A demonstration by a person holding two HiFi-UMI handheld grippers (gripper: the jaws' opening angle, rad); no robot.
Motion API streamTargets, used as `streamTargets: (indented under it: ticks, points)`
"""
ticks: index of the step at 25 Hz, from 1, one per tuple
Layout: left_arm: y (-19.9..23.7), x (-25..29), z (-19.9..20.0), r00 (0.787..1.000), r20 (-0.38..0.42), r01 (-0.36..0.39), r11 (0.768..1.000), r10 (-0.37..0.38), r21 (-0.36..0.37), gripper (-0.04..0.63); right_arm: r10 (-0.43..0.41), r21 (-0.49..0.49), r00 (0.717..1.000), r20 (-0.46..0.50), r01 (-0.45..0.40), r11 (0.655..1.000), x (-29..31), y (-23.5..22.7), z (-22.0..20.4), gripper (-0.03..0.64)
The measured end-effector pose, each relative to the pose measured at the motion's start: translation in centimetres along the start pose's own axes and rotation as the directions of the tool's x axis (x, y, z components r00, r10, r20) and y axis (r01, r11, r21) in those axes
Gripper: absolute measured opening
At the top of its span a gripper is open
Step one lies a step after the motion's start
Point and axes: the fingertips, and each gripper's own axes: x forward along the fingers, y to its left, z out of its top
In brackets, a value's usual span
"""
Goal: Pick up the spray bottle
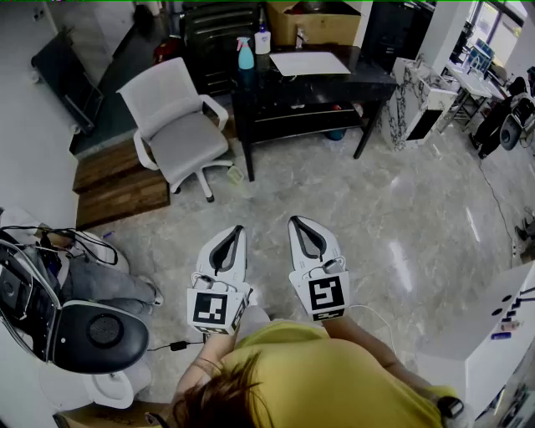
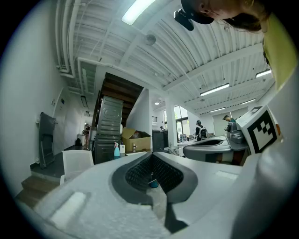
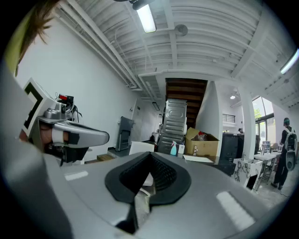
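Observation:
The spray bottle (image 1: 245,53) is teal with a white trigger head and stands on the far left corner of a black table (image 1: 368,82). It also shows small and distant in the left gripper view (image 2: 116,150) and the right gripper view (image 3: 173,148). My left gripper (image 1: 236,228) and right gripper (image 1: 294,221) are held side by side and level over the marble floor, pointing toward the table and well short of it. Both have their jaws closed together with nothing between them (image 2: 152,156) (image 3: 150,156).
A white office chair (image 1: 180,134) stands left of the table, between me and the bottle's corner. On the table are a white bottle (image 1: 262,39), a cardboard box (image 1: 313,21) and a paper sheet (image 1: 309,63). Wooden steps (image 1: 117,180) lie at left, a marble stand (image 1: 410,104) at right.

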Motion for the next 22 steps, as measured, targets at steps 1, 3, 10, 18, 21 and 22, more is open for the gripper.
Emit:
streamTargets:
  ticks: [1, 3, 10, 18, 21, 22]
  points:
    - [-0.1, 0.1, -0.3, 1.000, -0.002, 0.004, 1.000, -0.004, 0.000, 0.003, -0.006, 0.003, 1.000, 0.015, 0.006, 1.000, -0.1, -0.1, 0.0, 0.000]
    - [-0.3, 0.3, -0.7, 1.000, -0.008, 0.013, 1.000, -0.013, -0.001, 0.003, -0.015, 0.013, 0.999, 0.033, 0.014, 1.000, -0.2, -0.4, -0.2, 0.000]
    - [2.1, 3.1, -2.0, 1.000, -0.020, 0.014, 1.000, -0.015, -0.024, 0.059, -0.005, 0.040, 1.000, -0.004, 0.006, 0.999, 2.9, -1.2, -1.8, 0.000]
    - [8.5, 10.8, -2.6, 0.998, -0.026, 0.060, 0.997, -0.061, -0.048, 0.118, -0.026, 0.035, 0.999, -0.031, 0.027, 0.999, 12.1, -3.6, -2.3, 0.000]
    - [11.3, 13.8, -2.1, 0.997, -0.021, 0.069, 0.997, -0.070, -0.037, 0.127, -0.036, 0.035, 0.999, -0.025, 0.037, 0.999, 16.1, -4.5, -1.7, 0.000]
    - [12.2, 14.8, -2.1, 0.997, -0.021, 0.075, 0.996, -0.076, -0.039, 0.127, -0.041, 0.036, 0.999, -0.024, 0.042, 0.998, 17.3, -4.8, -1.6, 0.000]
